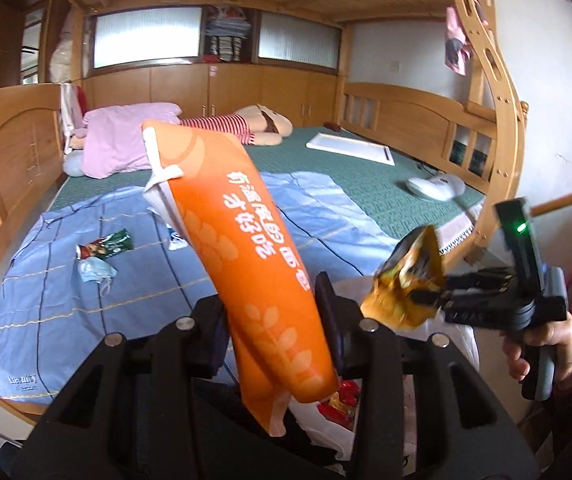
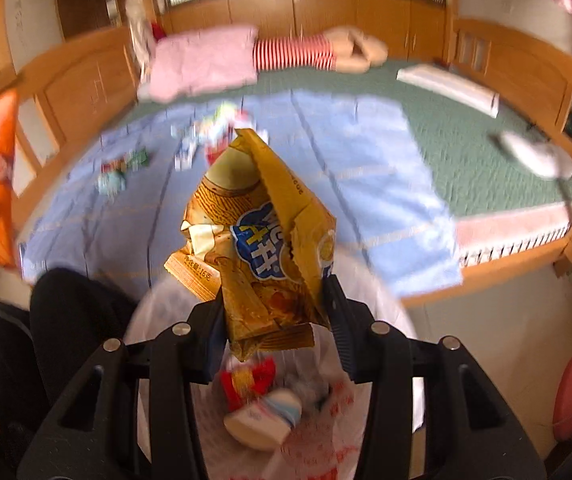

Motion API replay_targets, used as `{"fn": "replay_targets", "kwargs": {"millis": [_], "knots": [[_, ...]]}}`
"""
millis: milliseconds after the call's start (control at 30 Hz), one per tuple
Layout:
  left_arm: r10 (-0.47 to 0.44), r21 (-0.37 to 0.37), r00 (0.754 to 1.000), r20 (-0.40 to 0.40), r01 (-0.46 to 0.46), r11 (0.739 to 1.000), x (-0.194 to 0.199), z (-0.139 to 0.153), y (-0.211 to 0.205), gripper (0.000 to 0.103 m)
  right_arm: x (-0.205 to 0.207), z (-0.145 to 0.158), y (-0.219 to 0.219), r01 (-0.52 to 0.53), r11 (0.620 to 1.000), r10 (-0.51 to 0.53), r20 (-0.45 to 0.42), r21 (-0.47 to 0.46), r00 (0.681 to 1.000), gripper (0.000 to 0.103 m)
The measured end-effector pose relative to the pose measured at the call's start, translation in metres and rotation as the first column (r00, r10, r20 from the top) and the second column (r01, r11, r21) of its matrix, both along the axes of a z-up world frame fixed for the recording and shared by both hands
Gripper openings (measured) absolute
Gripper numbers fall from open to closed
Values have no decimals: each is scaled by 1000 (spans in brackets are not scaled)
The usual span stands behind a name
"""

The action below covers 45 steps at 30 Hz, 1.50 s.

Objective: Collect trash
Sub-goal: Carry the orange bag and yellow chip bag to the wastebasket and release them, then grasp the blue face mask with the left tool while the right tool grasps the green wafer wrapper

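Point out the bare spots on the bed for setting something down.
Free: green mat between white board and blue sheet; the sheet's near left corner too. Crowded: the sheet's middle, with green wrapper and face mask.

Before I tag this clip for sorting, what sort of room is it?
Most likely a bedroom: a wooden bunk bed frame over a green quilted mattress, a folded pink blanket, and wooden wall cabinets behind.
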<state>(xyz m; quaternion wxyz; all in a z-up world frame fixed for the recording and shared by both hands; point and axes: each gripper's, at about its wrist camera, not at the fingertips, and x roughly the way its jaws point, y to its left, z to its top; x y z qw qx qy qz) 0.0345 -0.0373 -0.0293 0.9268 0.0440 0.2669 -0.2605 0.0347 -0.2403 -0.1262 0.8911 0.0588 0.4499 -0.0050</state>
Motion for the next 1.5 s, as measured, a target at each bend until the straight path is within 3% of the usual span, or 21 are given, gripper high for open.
{"fn": "replay_targets", "kwargs": {"millis": [133,233,267,367,400,433,467,500,567,600,700,733,800,867,967,1100,1167,1200,1300,1400,1500], "knots": [[-55,20,998,-22,56,998,-1,-8,-13,40,-3,4,-6,72,996,-71,25,-49,997,70],[-180,-1,979,-97,180,984,2,-20,-25,41,-10,17,-28,166,984,-172,86,69,981,74],[-243,-27,960,-138,242,970,4,-25,-29,42,-13,19,-35,192,976,-202,100,101,974,75],[-480,-183,832,-277,445,877,9,-50,-46,50,-23,27,-59,282,944,-306,138,172,942,75],[-511,-214,804,-304,465,859,11,-58,-51,60,-26,28,-64,311,933,-338,143,184,930,75],[-531,-238,777,-339,475,847,14,-68,-57,66,-28,29,-68,334,922,-364,144,194,920,75],[-529,-243,765,-368,471,848,18,-76,-61,77,-30,29,-72,351,913,-383,143,207,913,75],[-516,-242,761,-394,456,857,23,-82,-63,79,-27,29,-74,357,909,-391,140,214,910,75],[-484,-259,767,-421,409,875,36,-88,-56,80,-24,29,-77,364,906,-397,135,216,908,75],[-459,-263,787,-414,379,887,43,-87,-48,84,-20,27,-78,364,906,-397,131,217,909,75],[-317,-232,879,-357,246,941,70,-75,-11,84,-12,21,-76,356,907,-387,113,223,915,75],[-223,-205,916,-333,160,966,85,-70,9,85,-6,18,-72,348,911,-378,109,220,919,75],[9,-132,958,-288,-49,990,116,-65,51,88,4,16,-66,335,918,-363,108,212,926,75],[200,-59,948,-249,-221,973,144,-64,85,88,22,14,-52,304,934,-327,107,188,939,75],[419,22,878,-231,-426,905,197,-78,138,88,42,11,-33,277,946,-296,95,171,951,75],[559,89,784,-270,-558,825,250,-104,190,88,82,8,-2,211,963,-225,69,167,972,75],[626,95,729,-276,-628,773,261,-118,217,88,112,11,23,136,976,-149,64,171,987,75],[654,96,698,-291,-659,746,262,-124,227,88,137,14,45,68,985,-81,73,156,994,75],[726,140,557,-403,-747,650,264,-142,257,87,181,14,86,-39,992,28,93,117,995,75],[732,114,528,-431,-773,624,254,-142,265,88,242,7,146,-172,982,161,125,76,979,75],[746,110,521,-414,-785,609,248,-140,266,88,325,-15,216,-257,960,243,120,112,962,75]]}}
